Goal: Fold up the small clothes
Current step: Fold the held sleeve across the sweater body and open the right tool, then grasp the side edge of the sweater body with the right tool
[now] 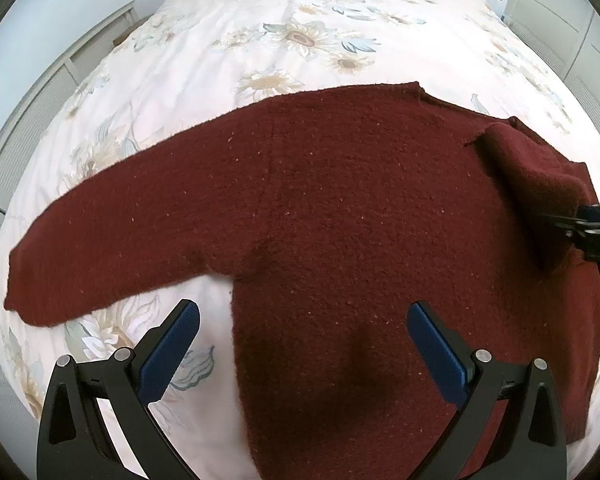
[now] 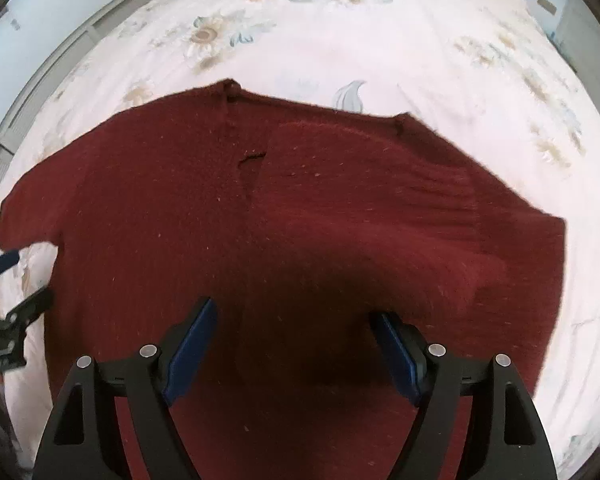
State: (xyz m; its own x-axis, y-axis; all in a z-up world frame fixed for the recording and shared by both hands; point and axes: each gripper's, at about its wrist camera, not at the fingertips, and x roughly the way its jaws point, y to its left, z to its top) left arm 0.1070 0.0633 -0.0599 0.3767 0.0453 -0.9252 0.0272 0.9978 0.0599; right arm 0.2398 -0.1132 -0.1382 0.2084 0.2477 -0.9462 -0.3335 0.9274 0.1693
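The dark red woolly knitted sweater [image 1: 340, 208] lies flat on the bed, on the white bedspread with pale sunflowers [image 1: 292, 20]. Its left sleeve [image 1: 112, 220] sticks out long to the side. The right sleeve [image 2: 400, 200] looks already folded in across the body, with its end resting near the middle. The neck edge [image 2: 232, 90] points away from me.

My left tongs [image 1: 303, 334] are wide open and hold nothing. They hang above the spot where the left sleeve meets the body, with one blue pad [image 1: 172, 354] over the bedspread and the other over the wool. My right tongs [image 2: 294, 344] are wide open too, with nothing in them, and they hang over the folded right side.

I think the job now is the left sleeve. To do it well, I would go to the far end of that sleeve, at the cuff, not the thick part. I would pinch only the sleeve, not the bedspread under it. Then I would lift it a little and lay it straight across the body to match the other side. The wool is thick and floppy, so a slow pull should keep it from bunching. My right tongs could press the body down so it does not slide.
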